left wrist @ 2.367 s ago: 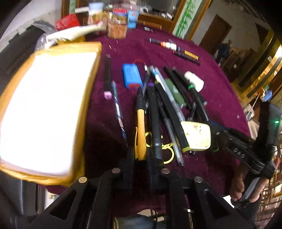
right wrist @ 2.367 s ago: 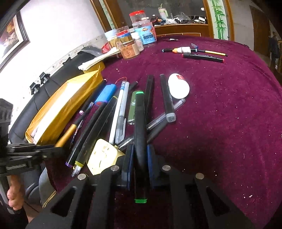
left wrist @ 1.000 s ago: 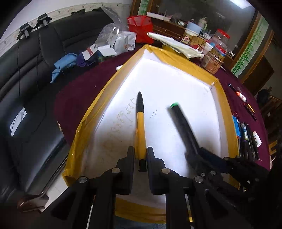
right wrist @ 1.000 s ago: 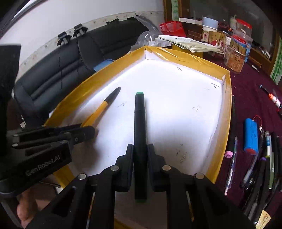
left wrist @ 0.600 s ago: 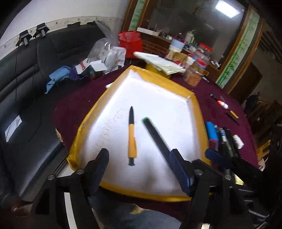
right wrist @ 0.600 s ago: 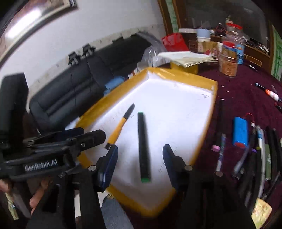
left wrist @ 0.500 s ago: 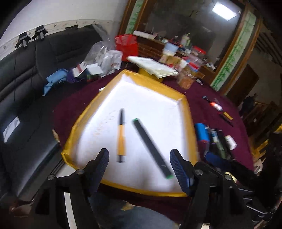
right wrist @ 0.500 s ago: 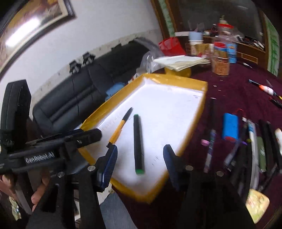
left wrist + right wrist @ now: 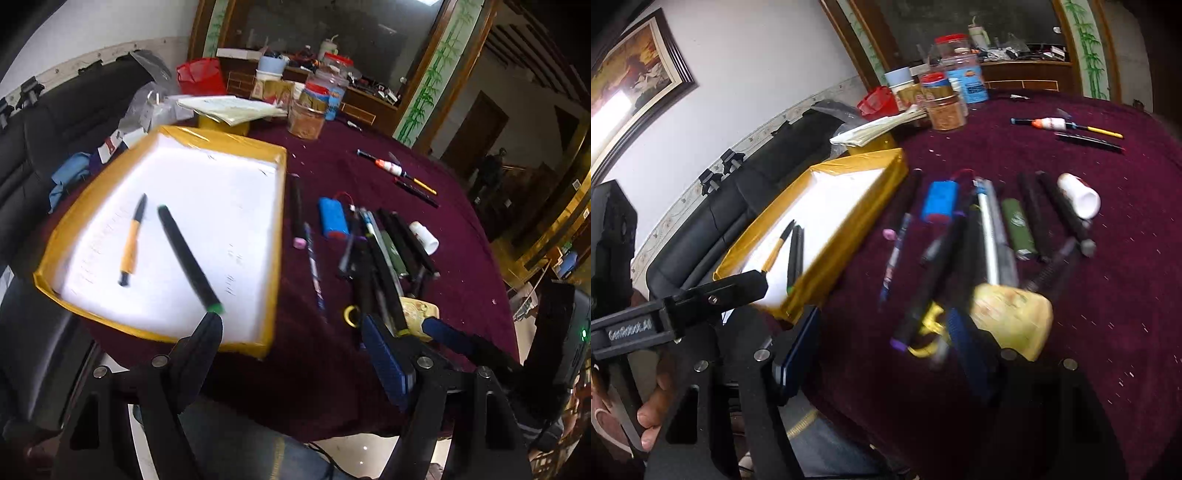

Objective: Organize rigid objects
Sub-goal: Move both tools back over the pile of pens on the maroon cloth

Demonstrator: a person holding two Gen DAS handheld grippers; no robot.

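A yellow-rimmed white tray (image 9: 275,236) (image 9: 846,225) sits at the table's left. Inside it lie a yellow-and-black pen (image 9: 131,240) (image 9: 777,245) and a black marker with a green end (image 9: 188,258) (image 9: 795,254), side by side. My left gripper (image 9: 291,332) hangs over the table's front edge, right of the tray's near corner, its jaws opening with nothing between them. My right gripper (image 9: 882,332) hovers above the near end of a pile of pens and markers (image 9: 380,258) (image 9: 982,240), jaws opening and empty.
On the maroon cloth also lie a blue battery pack (image 9: 332,221) (image 9: 940,201), a white cap (image 9: 424,236) (image 9: 1078,195), a cream block (image 9: 1012,314), and two pens further back (image 9: 406,177). Jars (image 9: 308,114) and papers (image 9: 229,107) stand behind the tray; a black sofa (image 9: 55,122) lies left.
Both grippers let go of the pen and the marker, leaving them in the tray. Both opened wide and swung right, away from the tray toward the pile of pens.
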